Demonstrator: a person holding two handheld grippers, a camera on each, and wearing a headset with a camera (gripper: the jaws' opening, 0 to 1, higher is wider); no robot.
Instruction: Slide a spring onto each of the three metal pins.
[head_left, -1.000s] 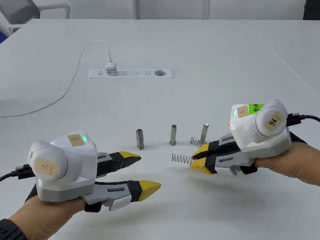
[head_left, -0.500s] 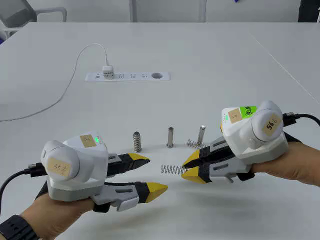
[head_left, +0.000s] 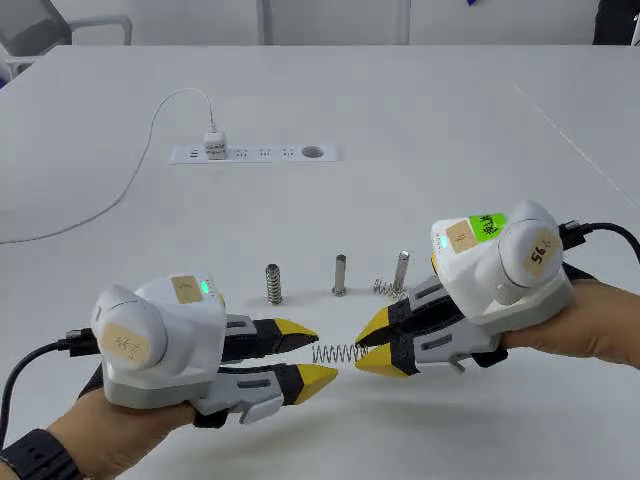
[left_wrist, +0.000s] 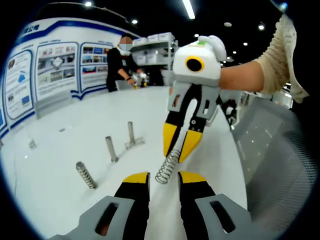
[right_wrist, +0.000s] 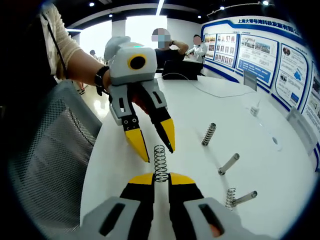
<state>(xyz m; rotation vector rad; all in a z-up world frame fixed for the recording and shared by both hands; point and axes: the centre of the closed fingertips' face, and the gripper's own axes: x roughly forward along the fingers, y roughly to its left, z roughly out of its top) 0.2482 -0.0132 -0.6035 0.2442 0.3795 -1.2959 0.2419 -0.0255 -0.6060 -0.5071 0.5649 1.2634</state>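
Three metal pins stand in a row on the white table (head_left: 420, 120). The left pin (head_left: 273, 283) wears a spring, the middle pin (head_left: 340, 275) is bare, and the right pin (head_left: 402, 269) has a loose spring (head_left: 384, 288) lying at its base. My right gripper (head_left: 368, 346) is shut on one end of another spring (head_left: 337, 351), held level above the table in front of the pins. My left gripper (head_left: 310, 352) is open, and the spring's free end (left_wrist: 164, 171) lies between its yellow tips. In the right gripper view the held spring (right_wrist: 160, 162) rises from my right gripper (right_wrist: 161, 178).
A white power strip (head_left: 255, 154) with a plugged charger and a cable (head_left: 140, 165) lies at the back of the table. A grey chair (head_left: 50, 30) stands at the far left corner. People stand in the background of the gripper views.
Both grippers have come together in front of the pins. The right one brought the spring leftward, and the spring's free end now sits between the left gripper's open tips.
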